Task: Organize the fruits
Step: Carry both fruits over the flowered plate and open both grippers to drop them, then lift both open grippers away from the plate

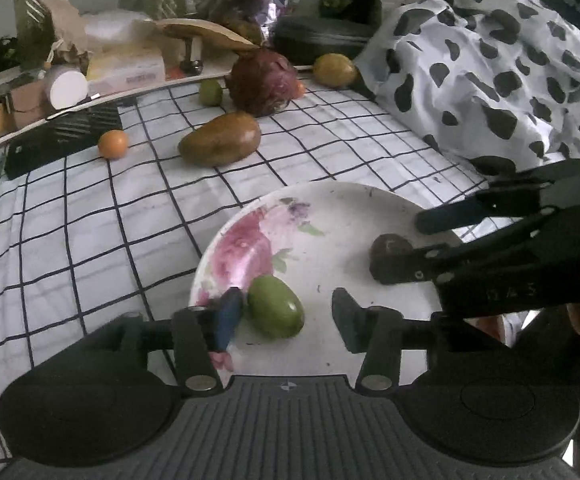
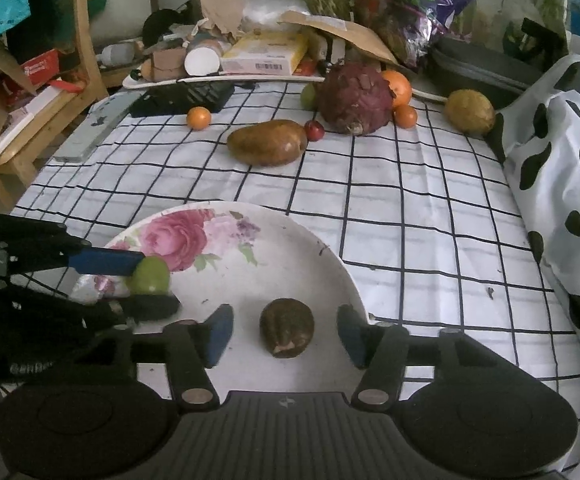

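Low in the frame, the left gripper [image 1: 286, 318] stands spread around a green fruit [image 1: 276, 306] on the flowered plate [image 1: 330, 208], its blue finger beside the fruit. The right gripper [image 2: 286, 334] is also spread, a dark brown fruit [image 2: 287, 327] lying between its fingers, untouched. A mango [image 2: 267, 142] lies on the checked bench [image 2: 390, 208] in the upper middle.
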Demonstrator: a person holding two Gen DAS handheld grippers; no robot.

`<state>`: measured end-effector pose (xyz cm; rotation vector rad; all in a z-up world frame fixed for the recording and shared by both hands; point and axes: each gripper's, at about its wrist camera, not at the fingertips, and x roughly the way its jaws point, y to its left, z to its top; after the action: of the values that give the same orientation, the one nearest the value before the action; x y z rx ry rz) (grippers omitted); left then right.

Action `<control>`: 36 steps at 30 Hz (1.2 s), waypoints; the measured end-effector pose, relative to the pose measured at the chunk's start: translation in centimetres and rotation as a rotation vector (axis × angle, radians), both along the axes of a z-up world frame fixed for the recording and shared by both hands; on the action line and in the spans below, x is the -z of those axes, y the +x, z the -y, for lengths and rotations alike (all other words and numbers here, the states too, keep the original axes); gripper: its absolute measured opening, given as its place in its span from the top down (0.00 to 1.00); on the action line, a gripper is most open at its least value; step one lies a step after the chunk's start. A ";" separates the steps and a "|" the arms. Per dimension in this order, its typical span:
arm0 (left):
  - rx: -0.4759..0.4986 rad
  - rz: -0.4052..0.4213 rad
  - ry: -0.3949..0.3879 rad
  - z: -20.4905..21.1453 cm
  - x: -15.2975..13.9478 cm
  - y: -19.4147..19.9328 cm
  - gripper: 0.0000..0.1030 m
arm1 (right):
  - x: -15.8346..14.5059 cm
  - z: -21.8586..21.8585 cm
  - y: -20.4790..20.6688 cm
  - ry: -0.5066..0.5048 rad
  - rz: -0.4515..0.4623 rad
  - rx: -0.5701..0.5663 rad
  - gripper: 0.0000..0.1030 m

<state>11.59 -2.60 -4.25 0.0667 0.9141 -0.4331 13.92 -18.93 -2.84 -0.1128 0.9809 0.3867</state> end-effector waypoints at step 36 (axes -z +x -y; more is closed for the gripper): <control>-0.141 0.071 0.070 -1.7 -2.9 -5.7 0.34 | -2.3 2.9 -5.6 -0.031 0.104 0.169 0.00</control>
<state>5.90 -0.87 -1.32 0.0807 0.8581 -0.2657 8.27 -21.81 -0.52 -0.0766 0.8869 0.2086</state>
